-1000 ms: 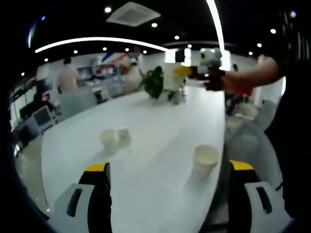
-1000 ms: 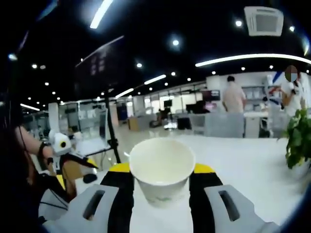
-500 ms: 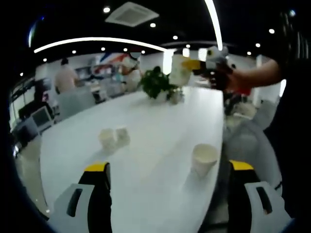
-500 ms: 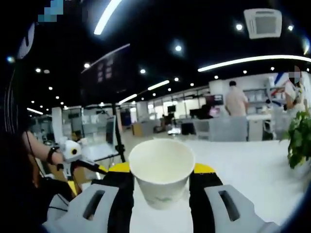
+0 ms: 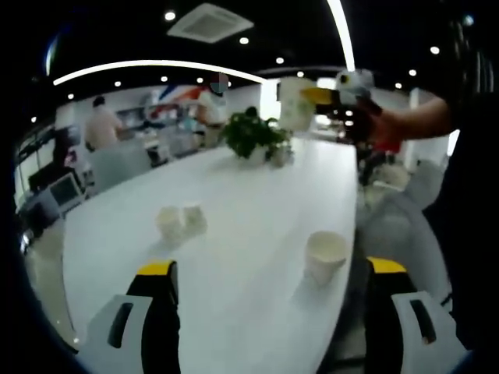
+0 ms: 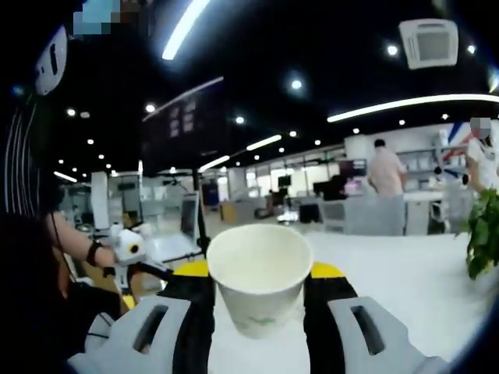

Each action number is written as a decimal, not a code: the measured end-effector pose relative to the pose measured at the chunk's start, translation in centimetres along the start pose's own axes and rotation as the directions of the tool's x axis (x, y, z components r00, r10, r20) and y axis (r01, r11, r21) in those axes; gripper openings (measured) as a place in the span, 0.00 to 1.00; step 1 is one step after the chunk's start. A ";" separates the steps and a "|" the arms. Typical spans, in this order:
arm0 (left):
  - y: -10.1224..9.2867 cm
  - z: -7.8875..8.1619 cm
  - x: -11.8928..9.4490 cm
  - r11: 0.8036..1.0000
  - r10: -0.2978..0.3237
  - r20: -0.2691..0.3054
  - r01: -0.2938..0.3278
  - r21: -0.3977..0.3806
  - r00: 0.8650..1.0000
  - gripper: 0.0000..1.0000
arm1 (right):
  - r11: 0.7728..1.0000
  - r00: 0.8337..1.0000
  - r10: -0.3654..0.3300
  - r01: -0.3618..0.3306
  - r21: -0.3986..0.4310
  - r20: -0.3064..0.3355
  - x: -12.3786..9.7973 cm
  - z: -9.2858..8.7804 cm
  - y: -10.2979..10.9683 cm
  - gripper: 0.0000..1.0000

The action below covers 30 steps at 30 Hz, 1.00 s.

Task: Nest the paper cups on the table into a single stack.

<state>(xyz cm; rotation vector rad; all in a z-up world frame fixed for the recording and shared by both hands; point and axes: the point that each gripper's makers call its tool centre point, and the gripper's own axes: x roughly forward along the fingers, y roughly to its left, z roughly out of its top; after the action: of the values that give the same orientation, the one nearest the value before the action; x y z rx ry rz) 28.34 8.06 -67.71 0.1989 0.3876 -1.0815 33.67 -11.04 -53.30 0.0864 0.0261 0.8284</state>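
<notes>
In my right gripper view, my right gripper (image 6: pixel 259 300) has its fingers closed on a white paper cup (image 6: pixel 260 286), held upright with its open mouth up. A faint green mark shows low on its side; I think it is a printed logo, but it is too blurred to read. My left gripper (image 5: pixel 269 312) has its fingers spread apart with nothing between them, above the long white tabletop (image 5: pixel 234 202). A single cup (image 5: pixel 326 255) stands upright near the tabletop's right edge. A pair of cups (image 5: pixel 180 224) sits close together further left. A potted plant (image 5: pixel 253 137) stands at the far end.
</notes>
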 end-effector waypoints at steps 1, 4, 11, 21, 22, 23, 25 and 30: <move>-0.1 0.0 0.0 1.000 -0.002 0.000 0.002 0.001 1.000 0.97 | 1.000 1.000 0.004 -0.004 -0.004 -0.003 -0.2 0.1 0.2 0.41; -0.2 -0.1 0.0 1.000 -0.002 -0.001 0.002 0.002 1.000 0.97 | 1.000 1.000 0.026 -0.026 -0.006 0.009 -0.5 0.5 0.9 0.41; -0.1 -0.2 -0.3 1.000 0.008 -0.001 -0.008 -0.003 1.000 0.97 | 0.997 0.996 0.081 -0.081 0.010 0.029 -1.2 1.0 2.9 0.41; -0.4 -0.3 -0.2 1.000 0.004 -0.006 -0.004 -0.004 1.000 0.98 | 0.989 0.990 0.143 -0.144 0.034 0.015 -0.9 -0.3 5.2 0.41; -0.4 -0.3 -0.2 1.000 0.003 -0.007 -0.003 -0.005 1.000 0.98 | 0.989 0.989 0.147 -0.147 0.034 0.012 -0.8 -0.5 5.4 0.41; -0.5 -0.4 -0.2 1.000 0.003 -0.010 -0.003 -0.003 1.000 0.98 | 0.988 0.988 0.151 -0.152 0.033 0.009 -0.8 -0.8 5.6 0.41; -0.5 -0.5 -0.1 1.000 0.002 -0.013 -0.002 -0.001 1.000 0.97 | 0.986 0.987 0.162 -0.162 0.029 0.003 -0.7 -1.3 6.0 0.41; -0.6 -0.6 -0.1 1.000 0.000 -0.011 0.000 -0.004 1.000 0.97 | 0.985 0.985 0.172 -0.171 0.034 -0.014 -0.5 -2.6 6.5 0.41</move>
<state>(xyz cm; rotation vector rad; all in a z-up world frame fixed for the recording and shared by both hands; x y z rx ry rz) 27.60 8.07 -68.17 0.2007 0.3995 -1.0798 28.44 -6.87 -55.36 0.1135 0.0480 1.0014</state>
